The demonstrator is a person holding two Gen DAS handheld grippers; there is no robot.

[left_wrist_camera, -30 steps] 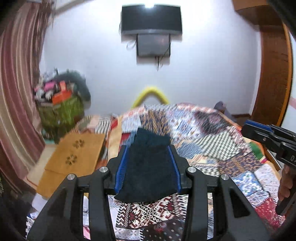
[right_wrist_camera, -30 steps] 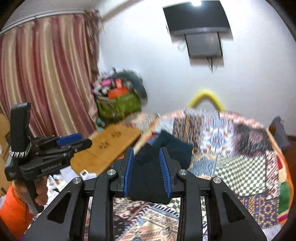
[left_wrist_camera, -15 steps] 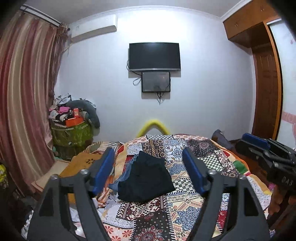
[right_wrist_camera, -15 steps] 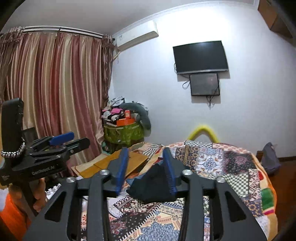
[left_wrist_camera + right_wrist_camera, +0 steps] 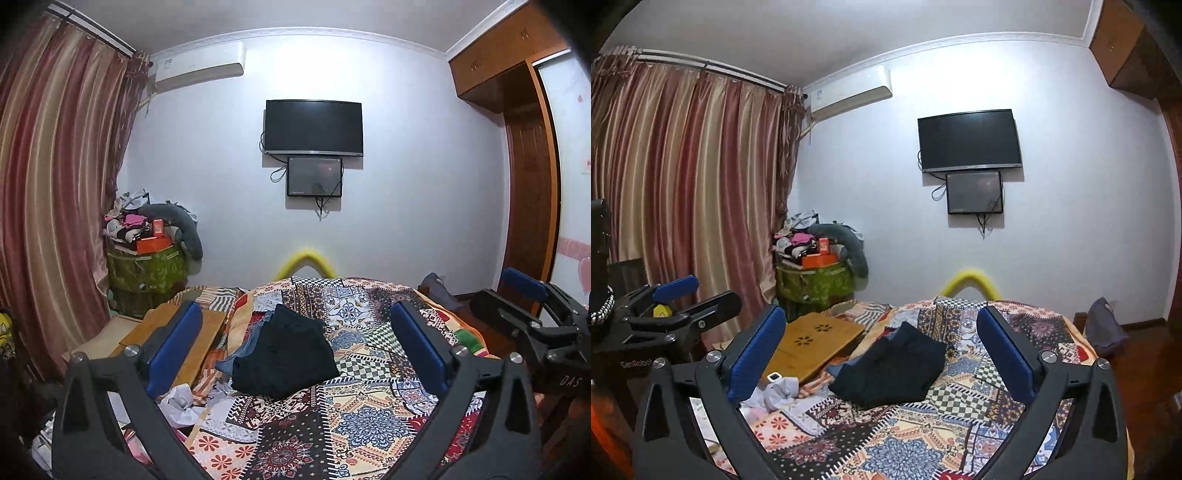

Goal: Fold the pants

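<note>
Both grippers hang above the near end of the bed with nothing between their fingers: the left gripper (image 5: 299,349) has its blue pads spread wide, and so does the right gripper (image 5: 882,350). A second ago each was closed over the dark cloth and low over it; now both have let go, opened and pulled back and up. By my reading, that means the fold is finished and laid down. The pants (image 5: 282,360) lie as a compact dark bundle on the patchwork bedspread (image 5: 369,417), toward its left side, partly over a bit of blue cloth (image 5: 236,360). Just left of the bundle the bed edge drops to a wooden board (image 5: 812,347) and crumpled white stuff (image 5: 775,393); the right half of the bedspread offers open room.
</note>
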